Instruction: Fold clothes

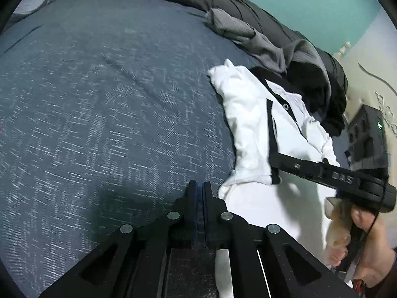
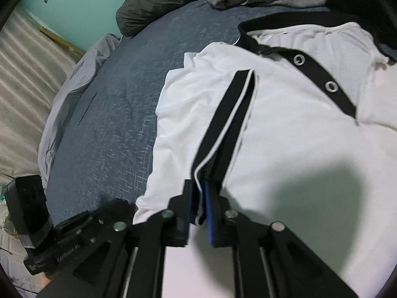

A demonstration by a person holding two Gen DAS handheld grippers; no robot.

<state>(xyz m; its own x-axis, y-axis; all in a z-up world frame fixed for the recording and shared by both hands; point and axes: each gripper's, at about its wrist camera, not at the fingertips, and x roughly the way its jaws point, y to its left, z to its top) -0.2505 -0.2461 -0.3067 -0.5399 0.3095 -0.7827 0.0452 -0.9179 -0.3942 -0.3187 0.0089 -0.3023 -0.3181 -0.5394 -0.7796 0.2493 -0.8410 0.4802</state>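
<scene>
1. One white shirt (image 2: 285,134) lay flat on the blue bed (image 1: 99,99), collar at the far end, its left sleeve (image 2: 230,121) already folded across the chest.
2. The right tool (image 2: 199,206) had its pads slightly apart around the sleeve's black cuff; whether they pressed it, I could not tell.
3. The left tool (image 1: 199,193) hung over the bed, just left of the shirt, jaws together on nothing.
4. Judging by this, the other sleeve and the body folds remained, as did the grey clothes (image 1: 248,34) beyond.

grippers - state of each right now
Left gripper: shut, holding nothing.
Right gripper: the sleeve's black cuff lies between its jaws; grip cannot be told.
</scene>
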